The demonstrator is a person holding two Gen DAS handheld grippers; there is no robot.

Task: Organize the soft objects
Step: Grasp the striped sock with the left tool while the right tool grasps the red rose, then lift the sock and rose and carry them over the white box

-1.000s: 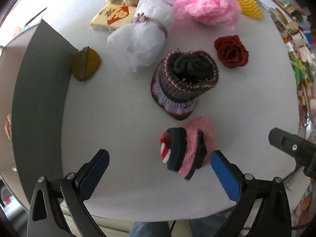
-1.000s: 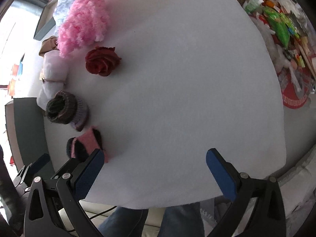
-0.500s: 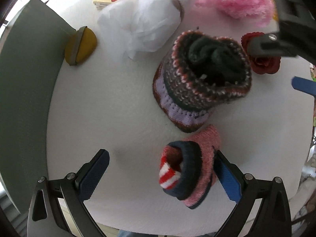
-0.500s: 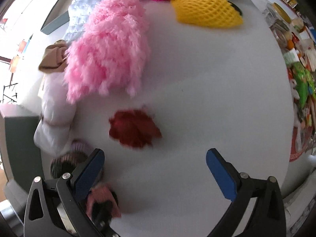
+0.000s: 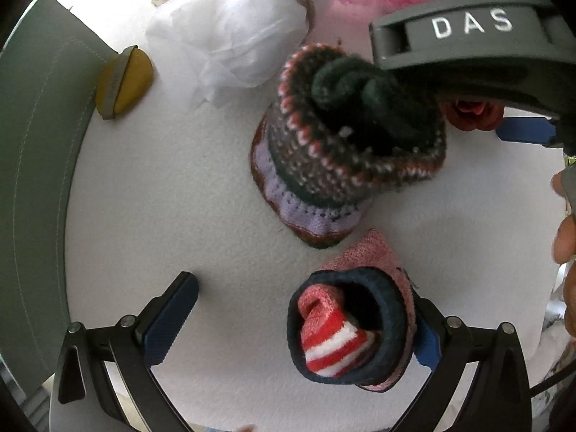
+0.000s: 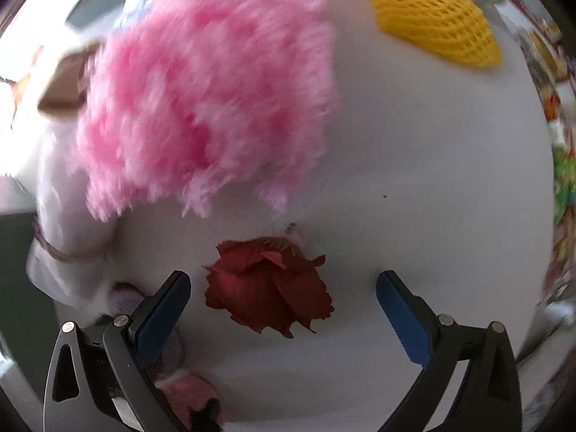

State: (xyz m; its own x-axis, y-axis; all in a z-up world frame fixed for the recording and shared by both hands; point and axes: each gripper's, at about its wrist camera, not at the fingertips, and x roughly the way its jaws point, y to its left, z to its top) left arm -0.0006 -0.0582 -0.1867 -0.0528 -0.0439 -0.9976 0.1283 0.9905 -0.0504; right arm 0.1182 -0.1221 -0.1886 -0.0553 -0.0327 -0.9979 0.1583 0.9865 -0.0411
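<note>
A rolled pink sock with a navy cuff and a red-and-white striped core (image 5: 351,327) lies between the fingers of my open left gripper (image 5: 302,320), against the right finger. Just beyond it stands a rolled brown, purple and dark green knit sock (image 5: 338,151). A red fabric rose (image 6: 268,286) lies between the fingers of my open right gripper (image 6: 284,304), nearer the left finger. In the left wrist view the rose (image 5: 471,113) peeks out under the right gripper's grey body (image 5: 464,46), whose blue pad (image 5: 523,130) shows beside it.
A fluffy pink bundle (image 6: 205,90), a white tied bundle (image 5: 234,36) and a yellow knit mesh piece (image 6: 435,18) lie on the white table (image 6: 414,187). A yellow pouch (image 5: 124,81) rests by a grey panel (image 5: 32,180). Clutter lines the right edge. A person's fingers (image 5: 565,230) show at the right.
Both grippers have moved forward and lower. The pink sock now sits deeper between the left fingers. The right gripper has closed in on the rose, which now lies between its fingers.
</note>
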